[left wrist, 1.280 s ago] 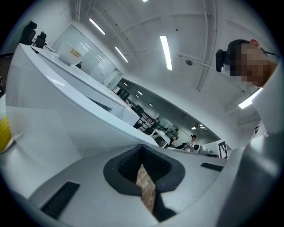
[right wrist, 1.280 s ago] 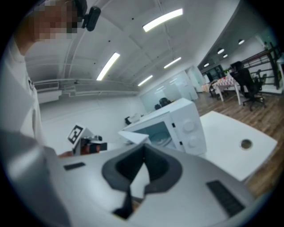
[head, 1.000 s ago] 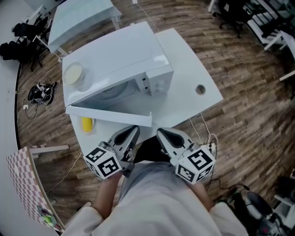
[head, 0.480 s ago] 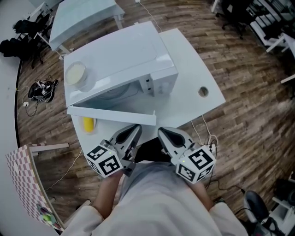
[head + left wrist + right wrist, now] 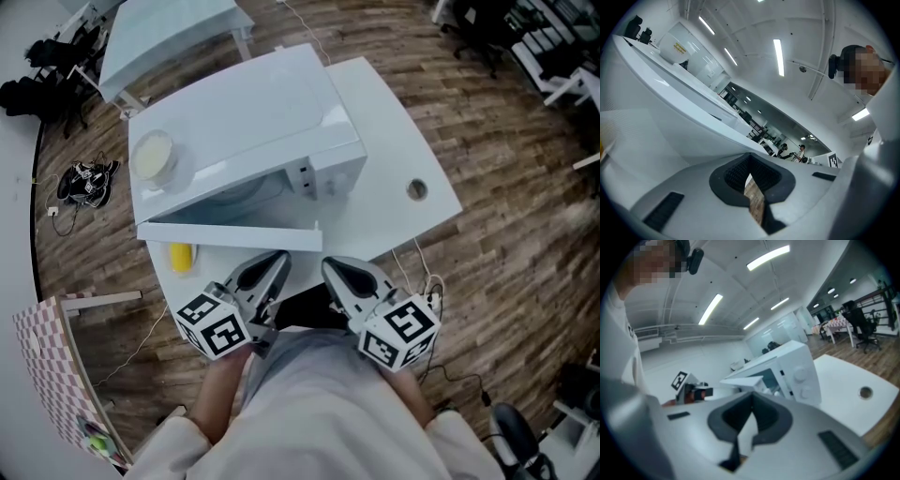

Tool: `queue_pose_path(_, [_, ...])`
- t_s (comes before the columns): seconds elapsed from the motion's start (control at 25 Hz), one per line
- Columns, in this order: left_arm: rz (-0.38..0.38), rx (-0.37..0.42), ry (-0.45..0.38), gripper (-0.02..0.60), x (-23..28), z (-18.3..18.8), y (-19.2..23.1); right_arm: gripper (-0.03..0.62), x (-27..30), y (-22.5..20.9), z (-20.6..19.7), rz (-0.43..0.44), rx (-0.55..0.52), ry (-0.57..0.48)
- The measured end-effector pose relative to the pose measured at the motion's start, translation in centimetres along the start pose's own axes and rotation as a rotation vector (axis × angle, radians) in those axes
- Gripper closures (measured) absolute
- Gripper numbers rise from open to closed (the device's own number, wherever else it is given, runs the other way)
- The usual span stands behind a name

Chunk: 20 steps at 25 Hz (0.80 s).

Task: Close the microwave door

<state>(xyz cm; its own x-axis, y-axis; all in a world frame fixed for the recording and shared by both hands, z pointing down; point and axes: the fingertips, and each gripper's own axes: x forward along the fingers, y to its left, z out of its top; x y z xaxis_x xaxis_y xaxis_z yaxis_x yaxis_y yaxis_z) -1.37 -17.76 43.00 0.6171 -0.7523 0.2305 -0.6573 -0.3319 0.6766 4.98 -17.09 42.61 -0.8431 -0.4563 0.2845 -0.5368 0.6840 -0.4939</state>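
The left grey two-jaw gripper [image 5: 277,260] and right grey two-jaw gripper [image 5: 331,266] sit tucked by the torso, jaws pressed together and empty, with the white microwave's open door [image 5: 230,235] just ahead.

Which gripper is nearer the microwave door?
Left. The left gripper sits just in front of the open door, near its free end; the right gripper is off beyond that end.

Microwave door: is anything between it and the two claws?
Nothing visible. The left claw and right claw sit just short of the open microwave door, only air between. A yellow object lies aside, near its hinge end.
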Motion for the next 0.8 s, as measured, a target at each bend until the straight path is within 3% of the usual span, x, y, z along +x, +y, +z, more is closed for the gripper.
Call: queue_pose_path(0.8, [0.007,-0.037,-0.011,0.565,1.6,2.2,2.1,0.576,3.4,-1.6,1.1,0.02,0.038,0.012])
